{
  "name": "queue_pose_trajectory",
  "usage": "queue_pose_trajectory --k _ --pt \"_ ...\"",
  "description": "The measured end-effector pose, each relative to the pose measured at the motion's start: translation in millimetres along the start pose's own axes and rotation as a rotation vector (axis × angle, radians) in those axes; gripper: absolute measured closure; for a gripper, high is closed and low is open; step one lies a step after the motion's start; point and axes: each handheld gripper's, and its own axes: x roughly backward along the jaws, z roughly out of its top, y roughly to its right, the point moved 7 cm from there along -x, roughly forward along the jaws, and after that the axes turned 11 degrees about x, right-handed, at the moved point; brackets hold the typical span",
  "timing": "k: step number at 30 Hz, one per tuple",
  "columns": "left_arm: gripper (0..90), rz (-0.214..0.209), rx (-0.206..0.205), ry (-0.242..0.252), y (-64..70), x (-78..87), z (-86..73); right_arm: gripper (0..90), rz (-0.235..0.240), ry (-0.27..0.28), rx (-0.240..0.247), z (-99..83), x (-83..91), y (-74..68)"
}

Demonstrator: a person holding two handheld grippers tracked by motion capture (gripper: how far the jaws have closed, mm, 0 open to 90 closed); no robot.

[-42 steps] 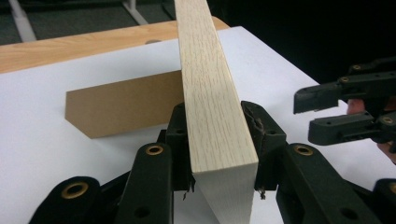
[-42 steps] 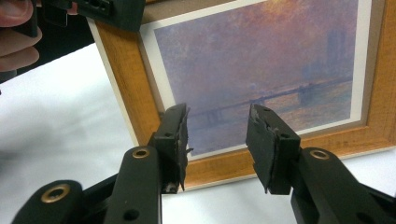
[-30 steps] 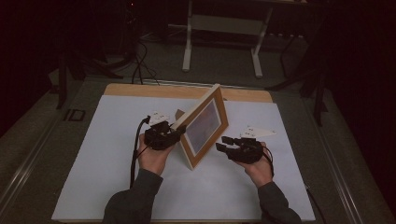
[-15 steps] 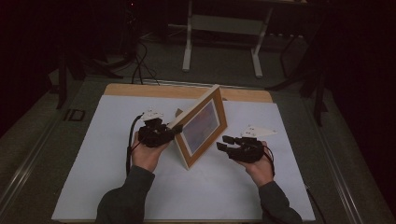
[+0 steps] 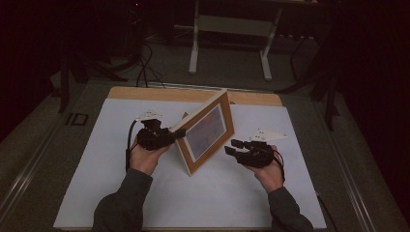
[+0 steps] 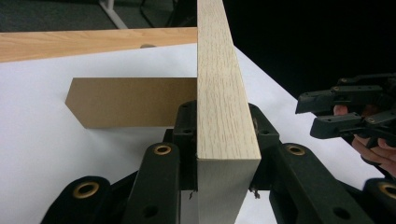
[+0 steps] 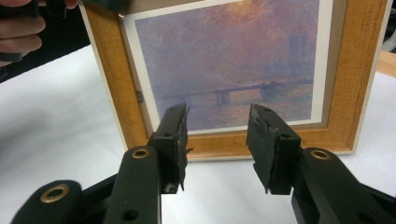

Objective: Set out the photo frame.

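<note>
— How many things are on the surface (image 5: 96, 193)?

— One picture frame (image 5: 205, 133), standing on its lower edge near the middle of the white sheet, with one brown cardboard stand (image 6: 126, 102) reaching out from its back. The print inside shows a hazy purple river scene with a bridge.

— And how many grippers?

— Two. The left gripper (image 5: 167, 137) sits at about 9 o'clock from the frame, and its jaws are clamped on the frame's pale wooden side edge, one jaw on each face; the left gripper view looks straight down that edge. The right gripper (image 5: 237, 146) is at about 4 o'clock from the frame, facing the print.

— Is the right one gripping anything?

— No. Its two jaws are spread apart with nothing between them, just short of the frame's lower rail in the right gripper view (image 7: 217, 140).

— Is the frame upright?

— It stands, leaning back a little, turned at an angle to the surface's edges. Two hands, one to each gripper, come in from 6 o'clock.
</note>
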Motion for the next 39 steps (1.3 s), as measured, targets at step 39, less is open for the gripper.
queue_pose_trajectory --k 39 --pt "72.0 -0.130 -0.072 -0.092 -7.0 11.1 -0.5 57.2 -0.055 0.002 0.003 11.3 3.5 19.7"
